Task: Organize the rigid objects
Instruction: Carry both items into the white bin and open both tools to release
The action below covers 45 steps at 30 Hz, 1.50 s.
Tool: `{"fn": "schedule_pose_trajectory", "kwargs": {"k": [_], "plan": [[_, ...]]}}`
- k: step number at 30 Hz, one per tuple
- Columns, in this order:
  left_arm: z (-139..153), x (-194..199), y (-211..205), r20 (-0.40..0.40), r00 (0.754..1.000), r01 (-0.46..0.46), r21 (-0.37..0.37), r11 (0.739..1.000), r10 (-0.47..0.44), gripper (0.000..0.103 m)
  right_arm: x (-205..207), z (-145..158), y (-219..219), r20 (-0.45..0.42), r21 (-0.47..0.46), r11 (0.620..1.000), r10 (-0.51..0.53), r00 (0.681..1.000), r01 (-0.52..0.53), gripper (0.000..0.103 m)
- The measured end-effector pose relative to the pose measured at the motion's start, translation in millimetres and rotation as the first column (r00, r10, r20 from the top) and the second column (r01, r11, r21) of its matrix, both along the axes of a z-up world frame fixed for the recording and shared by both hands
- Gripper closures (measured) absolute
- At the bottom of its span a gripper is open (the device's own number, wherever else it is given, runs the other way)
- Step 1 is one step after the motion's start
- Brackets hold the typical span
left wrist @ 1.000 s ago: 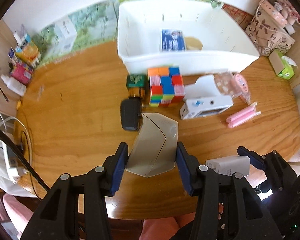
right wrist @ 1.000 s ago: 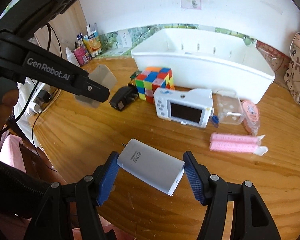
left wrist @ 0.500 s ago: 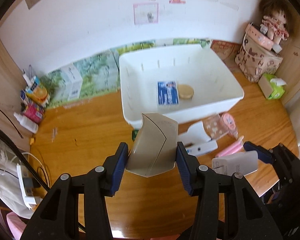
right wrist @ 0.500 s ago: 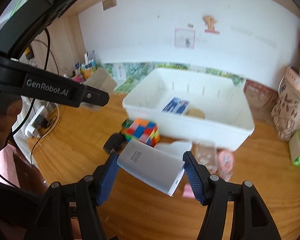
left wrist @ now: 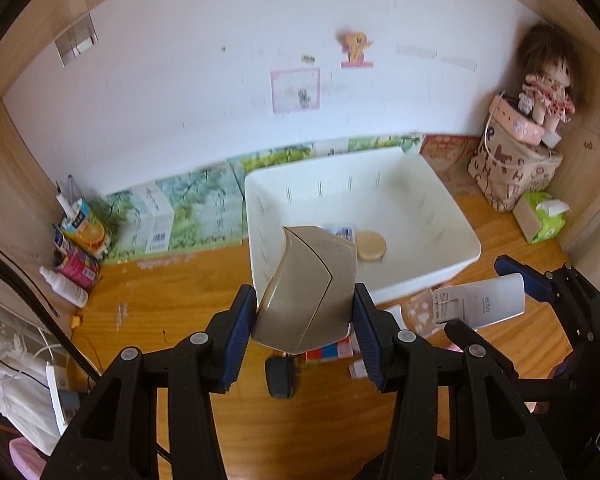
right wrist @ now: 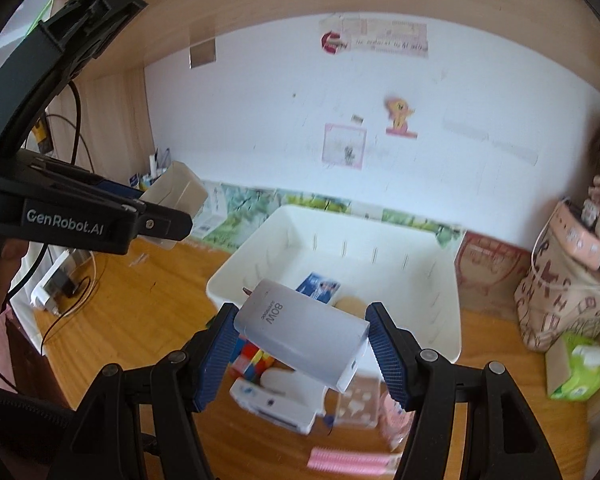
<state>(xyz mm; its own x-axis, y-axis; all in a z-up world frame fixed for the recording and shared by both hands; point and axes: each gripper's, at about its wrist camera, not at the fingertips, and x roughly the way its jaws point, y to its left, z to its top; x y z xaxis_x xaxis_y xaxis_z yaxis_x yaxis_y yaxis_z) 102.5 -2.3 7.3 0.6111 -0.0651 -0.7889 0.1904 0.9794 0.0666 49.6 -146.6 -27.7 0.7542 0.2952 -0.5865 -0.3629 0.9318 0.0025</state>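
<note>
Both clamped: left gripper [left wrist: 305, 322] holds a glossy beige angular case [left wrist: 308, 292], right gripper [right wrist: 300, 344] a smooth white rectangular charger [right wrist: 304, 332].

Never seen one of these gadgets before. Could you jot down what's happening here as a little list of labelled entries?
Setting: wooden table against a white wall
Left gripper: clamped on a beige box
Right gripper: clamped on a white charger marked 80W
Bin: white tub, holding a blue packet and a round tan lid
Left on table: colourful cube, white camera, pink rollers

Black tool [left wrist: 305, 332] frames, blue ribbed pads [right wrist: 385, 354], silver screws, GenRobot.AI lettering
</note>
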Motion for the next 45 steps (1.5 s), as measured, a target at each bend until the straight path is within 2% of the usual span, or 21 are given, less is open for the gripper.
{"fn": "schedule_pose_trajectory", "kwargs": {"k": [6, 13, 20, 29, 36, 45], "plan": [[7, 12, -1, 0.044, 0.999, 0.021, -0.023, 1.000, -0.020, 0.051, 21, 10, -8, 0.040, 0.017, 0.999, -0.033, 0.999, 0.032, 0.037], [3, 30, 3, 0.098, 0.995, 0.045, -0.074, 0.996, -0.037, 0.051, 47, 10, -16, 0.053, 0.036, 0.997, -0.077, 0.996, 0.075, 0.037], [-15, 53, 5, 0.148, 0.987, 0.082, -0.095, 0.992, -0.067, 0.051, 79, -7, -23, 0.010, 0.064, 0.992, -0.113, 0.994, 0.112, 0.037], [-37, 71, -2, 0.243, 0.961, 0.173, -0.146, 0.974, -0.135, 0.051, 111, -40, -32, -0.083, 0.095, 0.981, -0.159, 0.984, 0.167, 0.037], [-61, 92, -11, 0.202, 0.969, 0.181, -0.177, 0.968, -0.144, 0.051, 129, -64, -41, -0.153, 0.110, 0.972, -0.188, 0.970, 0.206, 0.037], [-84, 110, -9, 0.126, 0.985, 0.144, -0.201, 0.969, -0.120, 0.051, 144, -90, -47, -0.226, 0.099, 0.965, -0.217, 0.949, 0.244, 0.037]]}}
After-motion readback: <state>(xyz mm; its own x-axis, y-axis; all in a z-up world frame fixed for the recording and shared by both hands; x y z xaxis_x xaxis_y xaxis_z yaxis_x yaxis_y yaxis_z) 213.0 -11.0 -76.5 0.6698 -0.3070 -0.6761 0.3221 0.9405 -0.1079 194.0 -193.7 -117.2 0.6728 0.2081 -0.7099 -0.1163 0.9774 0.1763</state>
